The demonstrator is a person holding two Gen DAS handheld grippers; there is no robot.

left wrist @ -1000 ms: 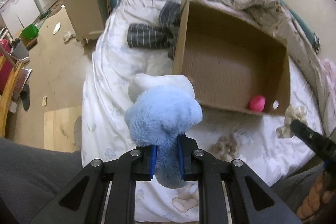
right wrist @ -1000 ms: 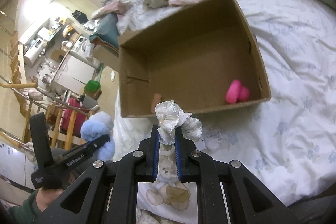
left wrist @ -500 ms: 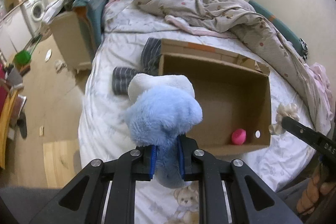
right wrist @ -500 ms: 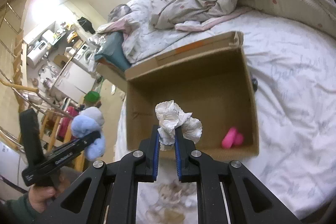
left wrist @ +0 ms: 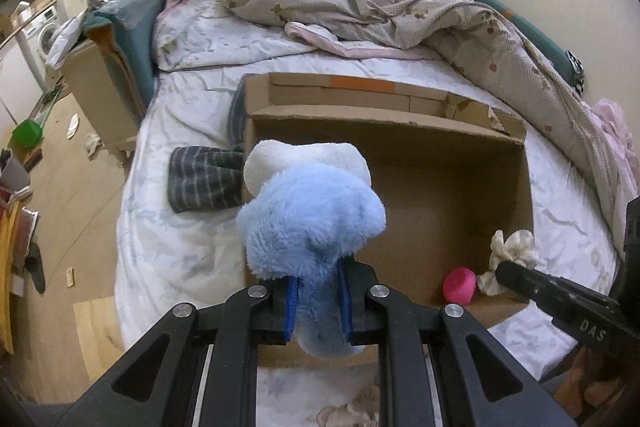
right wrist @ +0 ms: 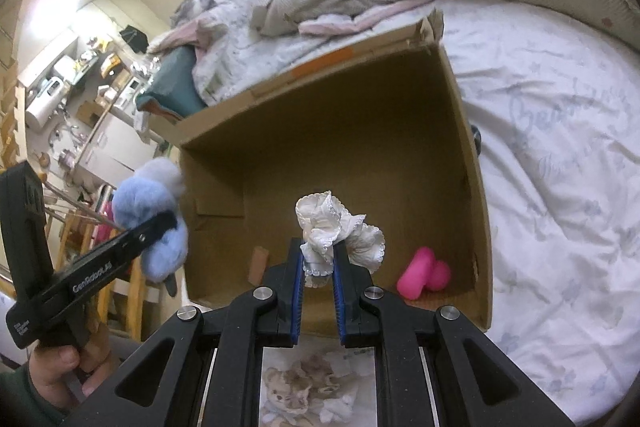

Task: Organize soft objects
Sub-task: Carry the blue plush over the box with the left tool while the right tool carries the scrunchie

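Blue plush (left wrist: 310, 223): fluffy pale-blue pile with a white part on top, pinched low on its body between the blue pads of the left gripper (left wrist: 318, 309); held up over the near left part of the cardboard box (left wrist: 516, 211).
Cream frilly cloth (right wrist: 336, 233): small ruffled bundle, scalloped edges, clamped at its base by the right gripper (right wrist: 318, 301); raised above the box opening, toward the near wall.
Step in hand, by judgement: carrying both soft items over the box for a drop.
Doing it well: bring each item fully past the near rim before spreading the jaws; lower toward the floor of the box to avoid a bounce off the wall; release one side at a time, away from the other gripper.
Risk: long pile or frill catching on the pads at release; a slight shake likely enough.
Pink toy (right wrist: 424, 273): already inside, in the near right corner.
Box: open, brown, on the white bedsheet (right wrist: 560, 155).
Striped fabric (left wrist: 204, 179): dark, lying on the sheet just left of the box.
Rumpled blanket (left wrist: 400, 7): beyond the box, well apart.
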